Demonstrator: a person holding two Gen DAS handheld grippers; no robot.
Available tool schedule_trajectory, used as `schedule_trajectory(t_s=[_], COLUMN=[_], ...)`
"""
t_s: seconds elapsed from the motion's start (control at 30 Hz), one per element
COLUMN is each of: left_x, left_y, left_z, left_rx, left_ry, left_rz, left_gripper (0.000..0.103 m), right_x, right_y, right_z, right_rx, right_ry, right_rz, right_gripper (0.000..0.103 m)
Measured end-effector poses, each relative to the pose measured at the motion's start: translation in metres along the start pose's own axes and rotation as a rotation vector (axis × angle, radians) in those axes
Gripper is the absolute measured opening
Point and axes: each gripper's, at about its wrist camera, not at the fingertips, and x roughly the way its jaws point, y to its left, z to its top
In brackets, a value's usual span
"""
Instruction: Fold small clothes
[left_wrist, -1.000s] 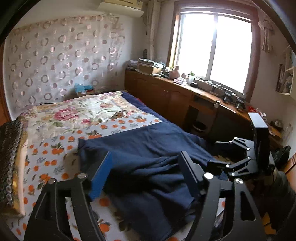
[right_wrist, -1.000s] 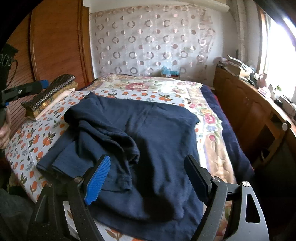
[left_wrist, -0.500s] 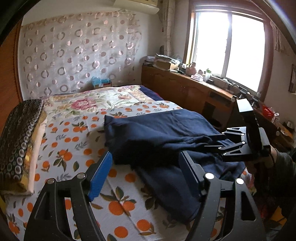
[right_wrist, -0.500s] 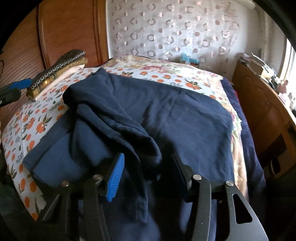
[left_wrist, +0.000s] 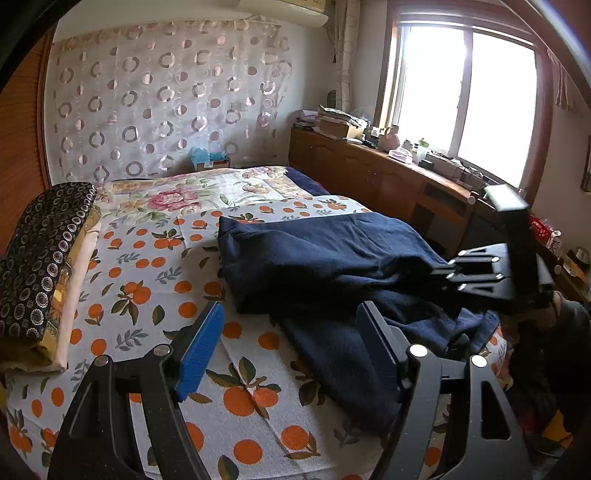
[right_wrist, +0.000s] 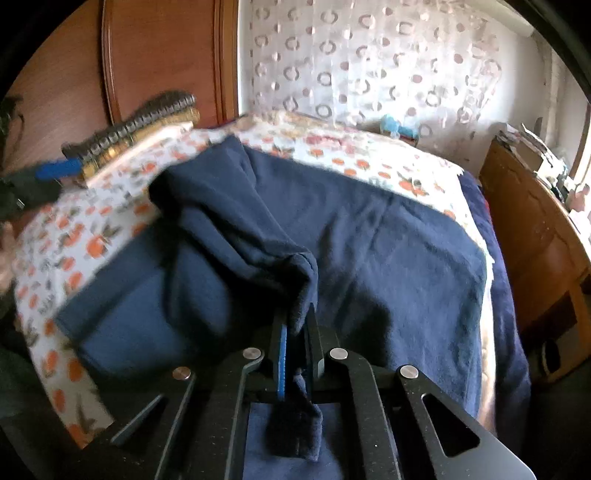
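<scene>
Left hand-held gripper (left_wrist: 288, 347) hung open over the bed (left_wrist: 155, 280), nothing between its fingers, probably waiting for a second corner. Right hand-held gripper (right_wrist: 297, 350) had just been closing and was clamped on a bunched fold of the navy garment (right_wrist: 388, 258), which lay rumpled, partly doubled, on the bed.
</scene>
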Motion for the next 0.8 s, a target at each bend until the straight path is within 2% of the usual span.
schedule_trajectory(t_s=[0.23,0.4,0.6,0.8], left_x=[-0.001,-0.003,-0.002,-0.002], left_y=[-0.002,-0.005,-0.008,-0.009], left_z=[0.000,0.002,0.002,0.002], left_rx=[0.001,0.005,0.010,0.010], left_ry=[-0.003,-0.006,-0.005,-0.004], left_rz=[0.002,0.000,0.002,-0.001], left_gripper=[0.075,0.075,0.075,0.075], right_x=[-0.065,-0.102,-0.128,-0.120], right_y=[0.011,0.015,0.009,-0.017], right_z=[0.009,0.005,-0.007,-0.044], right_rx=[0.014,0.013,0.033,0.116], right_ry=[-0.187,-0.250,-0.258,-0.155], right_rz=[0.008,-0.004,-0.076,-0.175], right_gripper=[0.006,0.006,0.006,0.006])
